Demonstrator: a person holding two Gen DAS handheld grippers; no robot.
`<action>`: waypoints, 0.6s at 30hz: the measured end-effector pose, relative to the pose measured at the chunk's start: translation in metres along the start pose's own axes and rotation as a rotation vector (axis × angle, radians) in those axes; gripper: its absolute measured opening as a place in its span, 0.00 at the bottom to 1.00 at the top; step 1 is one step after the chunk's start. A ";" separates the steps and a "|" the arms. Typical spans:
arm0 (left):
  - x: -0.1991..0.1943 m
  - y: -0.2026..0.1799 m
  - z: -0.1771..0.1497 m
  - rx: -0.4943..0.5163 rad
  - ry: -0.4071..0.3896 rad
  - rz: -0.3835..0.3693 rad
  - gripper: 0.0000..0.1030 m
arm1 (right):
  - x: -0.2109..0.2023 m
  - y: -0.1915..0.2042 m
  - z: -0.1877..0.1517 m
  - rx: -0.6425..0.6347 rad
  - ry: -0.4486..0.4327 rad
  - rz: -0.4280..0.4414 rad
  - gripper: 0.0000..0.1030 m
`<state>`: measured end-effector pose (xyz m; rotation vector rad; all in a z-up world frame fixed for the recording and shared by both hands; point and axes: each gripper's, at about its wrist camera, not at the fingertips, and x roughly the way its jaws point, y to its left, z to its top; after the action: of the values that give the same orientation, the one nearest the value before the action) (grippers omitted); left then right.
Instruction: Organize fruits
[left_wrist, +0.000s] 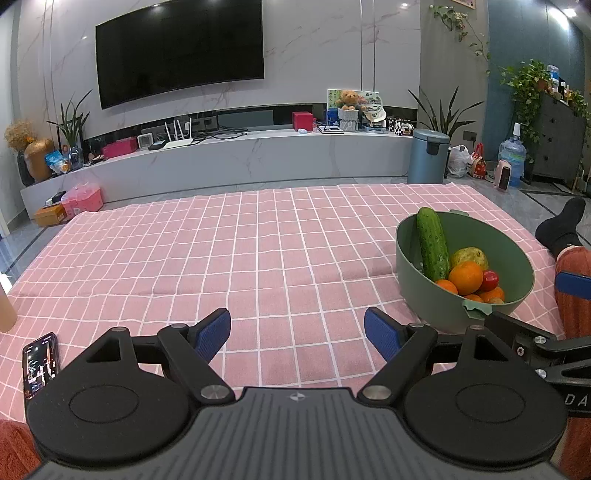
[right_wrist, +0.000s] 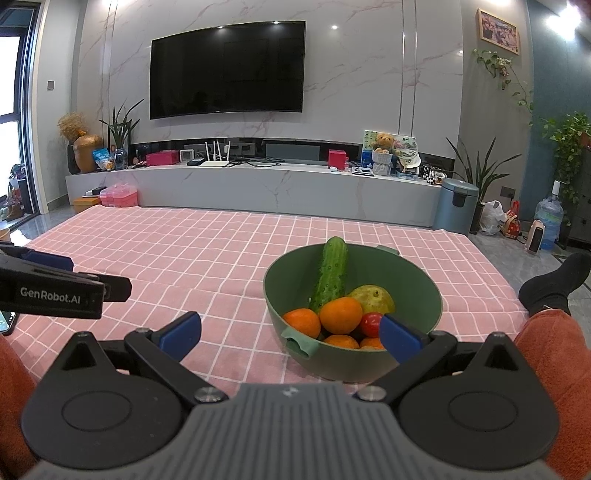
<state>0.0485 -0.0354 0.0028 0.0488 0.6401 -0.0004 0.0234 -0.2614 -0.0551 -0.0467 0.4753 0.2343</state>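
We hold the left gripper spread, holding nothing, low over the pink cloth. Right gripper also spread, holding nothing, just before the bowl near the cloth's right edge. In the bowl: oranges, tomato, pear, cucumber leaning on the far rim.

A pink cloth with a white grid covers the surface, matt and lightly creased. The green bowl looks like smooth matt plastic. The cucumber has bumpy, slightly shiny skin; the oranges look dimpled and the small tomato glossy. Each claw has matt black plastic arms, metal rivets and ribbed blue pads.
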 end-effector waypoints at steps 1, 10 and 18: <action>0.000 0.000 0.000 0.001 0.000 0.001 0.93 | 0.000 0.000 0.000 0.000 0.000 0.000 0.96; 0.000 0.002 0.001 -0.001 0.003 0.007 0.93 | 0.000 0.000 0.000 -0.001 0.000 0.000 0.96; 0.000 0.002 0.000 0.003 0.003 0.005 0.93 | 0.000 0.000 0.000 -0.001 0.000 -0.001 0.96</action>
<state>0.0486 -0.0335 0.0031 0.0536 0.6433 0.0039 0.0233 -0.2611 -0.0550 -0.0477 0.4757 0.2339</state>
